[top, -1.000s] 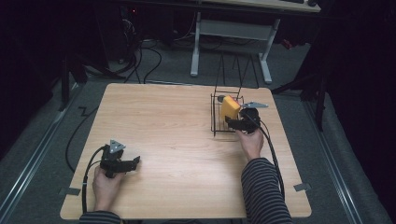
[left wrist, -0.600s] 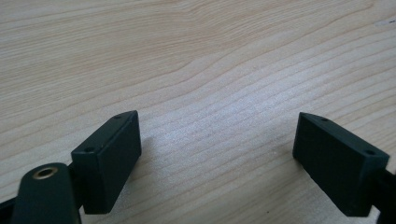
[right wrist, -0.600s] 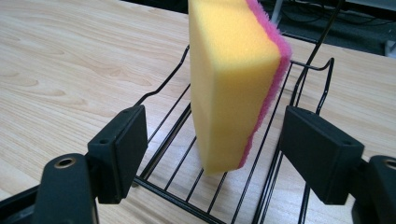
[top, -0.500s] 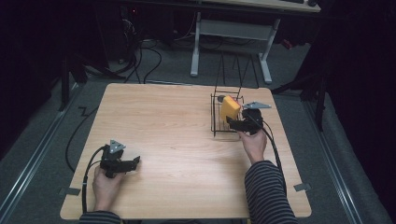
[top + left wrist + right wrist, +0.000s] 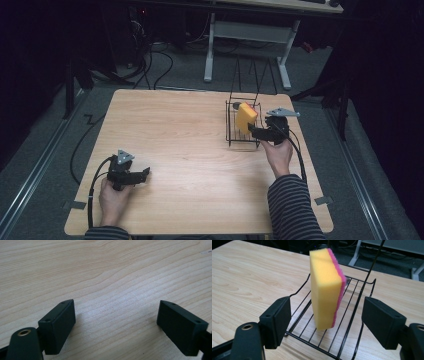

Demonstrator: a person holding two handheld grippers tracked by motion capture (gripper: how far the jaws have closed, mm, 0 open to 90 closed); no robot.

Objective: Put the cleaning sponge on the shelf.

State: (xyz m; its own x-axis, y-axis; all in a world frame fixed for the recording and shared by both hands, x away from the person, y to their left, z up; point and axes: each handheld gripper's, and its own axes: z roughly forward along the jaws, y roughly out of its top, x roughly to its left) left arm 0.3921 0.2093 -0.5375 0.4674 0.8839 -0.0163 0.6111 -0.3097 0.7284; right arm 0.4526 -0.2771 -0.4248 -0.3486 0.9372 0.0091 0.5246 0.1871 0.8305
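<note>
Yellow foam with a pink scouring face, the sponge (image 5: pixel 325 287) is standing on end inside the black wire rack (image 5: pixel 352 315), leaning slightly and resting on the rack's floor wires. Placing looks done: nothing is gripping the sponge, so what seems left is drawing the hand clear. The right gripper (image 5: pixel 334 322) is sitting just in front of the rack with its jaws spread wide, one to each side of the sponge and touching neither face. Seen from above, the rack is standing near the far right of the wooden table (image 5: pixel 190 120). The left gripper (image 5: pixel 116 322) is lying released, jaws apart over bare wood, well apart from the rack.
</note>
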